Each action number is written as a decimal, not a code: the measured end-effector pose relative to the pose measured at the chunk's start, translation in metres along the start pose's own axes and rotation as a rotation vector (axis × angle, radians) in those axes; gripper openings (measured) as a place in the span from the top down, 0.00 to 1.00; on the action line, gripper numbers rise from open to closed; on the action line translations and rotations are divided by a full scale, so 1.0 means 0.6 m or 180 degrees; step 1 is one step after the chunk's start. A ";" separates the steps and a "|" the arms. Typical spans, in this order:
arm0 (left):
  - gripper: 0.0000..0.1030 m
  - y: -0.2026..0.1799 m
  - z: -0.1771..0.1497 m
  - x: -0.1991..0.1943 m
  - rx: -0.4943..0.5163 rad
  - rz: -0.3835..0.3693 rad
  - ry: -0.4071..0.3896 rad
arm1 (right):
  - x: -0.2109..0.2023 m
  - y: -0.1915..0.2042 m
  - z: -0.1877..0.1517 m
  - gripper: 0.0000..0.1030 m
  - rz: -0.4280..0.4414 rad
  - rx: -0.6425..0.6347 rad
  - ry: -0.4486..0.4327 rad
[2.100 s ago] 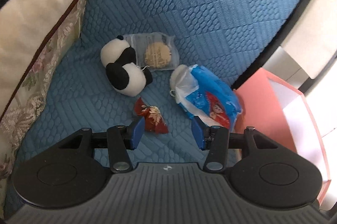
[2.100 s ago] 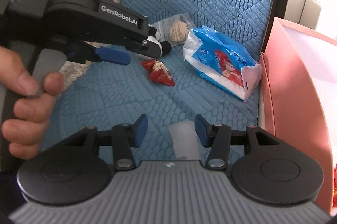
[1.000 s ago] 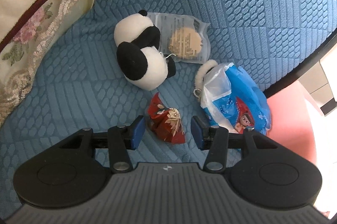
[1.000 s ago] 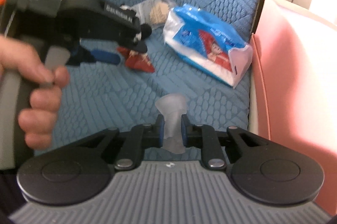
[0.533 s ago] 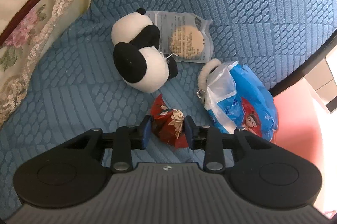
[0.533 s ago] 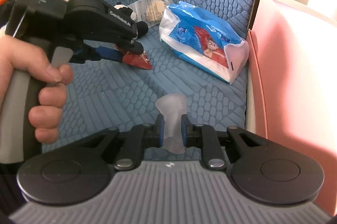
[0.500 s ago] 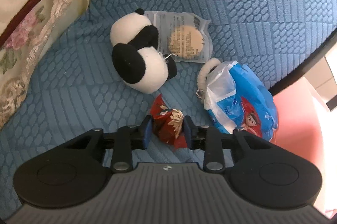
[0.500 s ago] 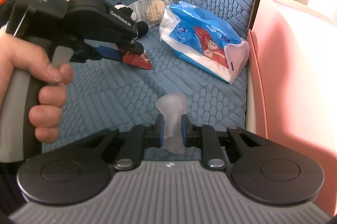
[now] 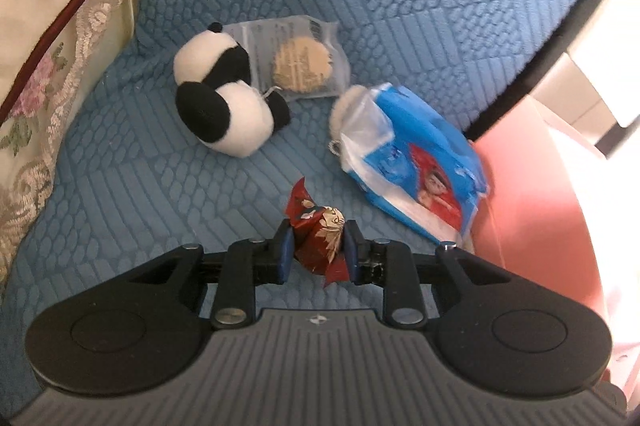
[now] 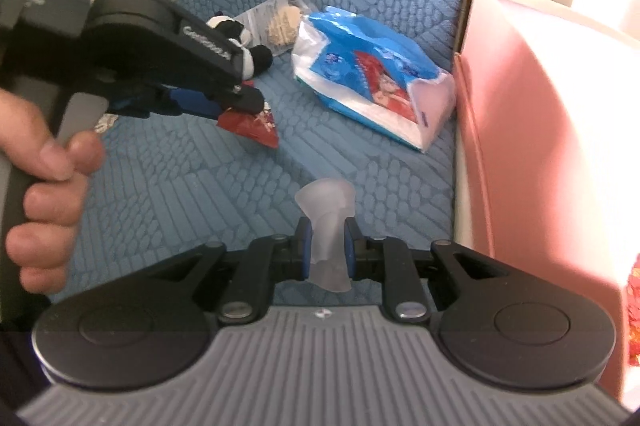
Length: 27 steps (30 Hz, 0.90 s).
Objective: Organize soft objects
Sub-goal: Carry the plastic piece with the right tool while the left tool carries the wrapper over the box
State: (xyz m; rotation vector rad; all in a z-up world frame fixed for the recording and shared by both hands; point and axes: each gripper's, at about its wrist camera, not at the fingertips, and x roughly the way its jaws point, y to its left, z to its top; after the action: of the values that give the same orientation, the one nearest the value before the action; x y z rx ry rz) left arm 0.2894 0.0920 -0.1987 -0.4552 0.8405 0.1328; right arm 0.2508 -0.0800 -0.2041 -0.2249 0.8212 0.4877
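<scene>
left gripper jaws just closed, pinching red packet, lifted slightly off blue cushion. right gripper pinching translucent piece. pink bin right of cushion, contents hidden. still loose farther back: blue pack, panda, cookie bag. judged early stage.
</scene>
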 end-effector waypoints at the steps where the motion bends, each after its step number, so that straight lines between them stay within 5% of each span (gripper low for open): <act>1: 0.71 -0.001 -0.004 -0.004 0.0004 -0.0026 -0.0001 | -0.004 -0.002 -0.002 0.81 -0.0016 0.0013 -0.0013; 17: 0.71 -0.017 -0.083 -0.069 0.0201 -0.0286 0.0098 | -0.042 0.002 -0.019 0.80 -0.0144 0.0026 0.0098; 27: 0.71 -0.010 -0.115 -0.087 0.0183 -0.0173 0.0103 | -0.040 0.015 -0.023 0.80 -0.0068 -0.0095 0.0177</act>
State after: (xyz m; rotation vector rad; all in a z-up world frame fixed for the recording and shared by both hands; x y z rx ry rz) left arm 0.2089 0.0594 -0.1979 -0.4268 0.8607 0.0511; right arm 0.2236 -0.0849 -0.1954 -0.2756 0.8653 0.4756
